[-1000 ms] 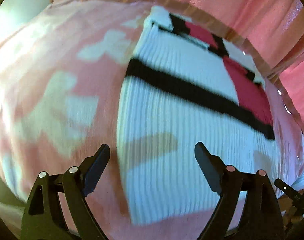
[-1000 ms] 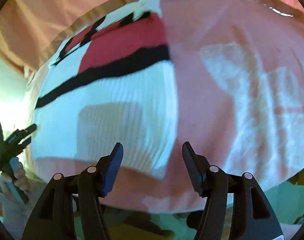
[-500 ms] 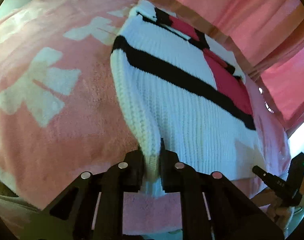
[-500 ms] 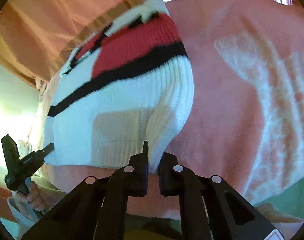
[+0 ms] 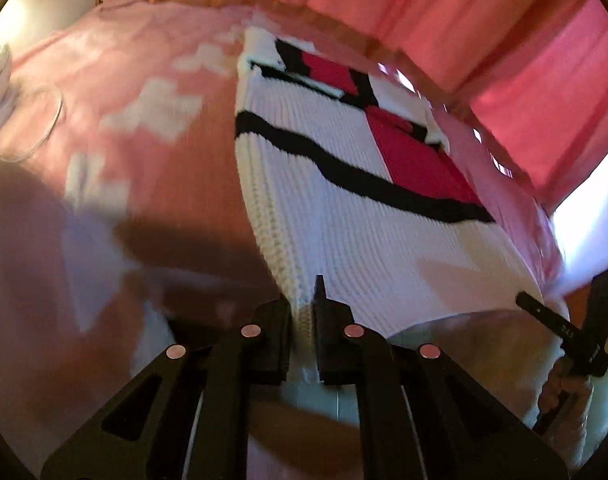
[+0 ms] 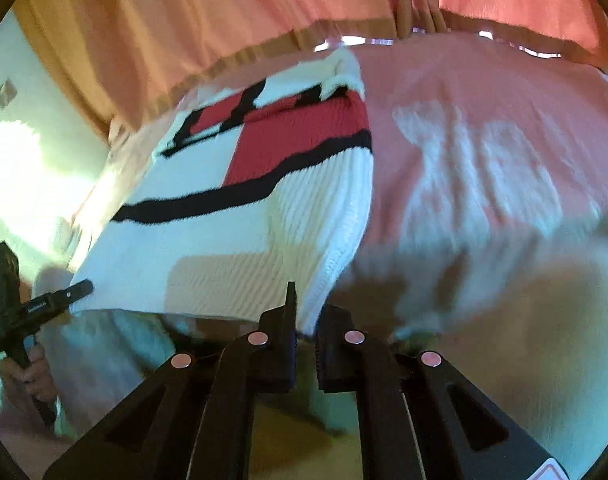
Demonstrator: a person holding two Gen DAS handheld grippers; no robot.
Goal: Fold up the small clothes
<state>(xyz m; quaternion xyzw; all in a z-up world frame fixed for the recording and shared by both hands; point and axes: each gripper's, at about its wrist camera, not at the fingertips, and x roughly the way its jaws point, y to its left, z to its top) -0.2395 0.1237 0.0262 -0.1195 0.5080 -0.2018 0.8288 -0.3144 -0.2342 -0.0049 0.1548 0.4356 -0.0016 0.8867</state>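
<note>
Both claws have just snapped shut on the near hem of the little knitted sweater (image 5: 344,216), where a second ago they hovered wide above it with nothing between the fingers. The left claw (image 5: 302,320) now pinches the white ribbed corner at the bottom centre of the left wrist view, the knit bunched up between its pads. The right claw (image 6: 306,322) grips the opposite corner of the same hem in just the same way, at the bottom centre of its own view.

The sweater, white with a black stripe and red blocks, fills the middle of both views. Its far end, with the red and black pattern, lies flat on the pink blanket (image 5: 115,92) toward the upper part of the frame. The near edge no longer lies flat: it has lifted off the blanket since half a second ago, and a dark shadow shows beneath it at the lower left of the left view. Across the hem, each view catches the other hand with its tool at the frame's edge.

To my eye, this is the start of a fold. With both corners held and raised, the hem looks ready to be carried toward the collar end. The pinches look slim, right on the edge, so a corner could slip if the pull turns uneven.
</note>
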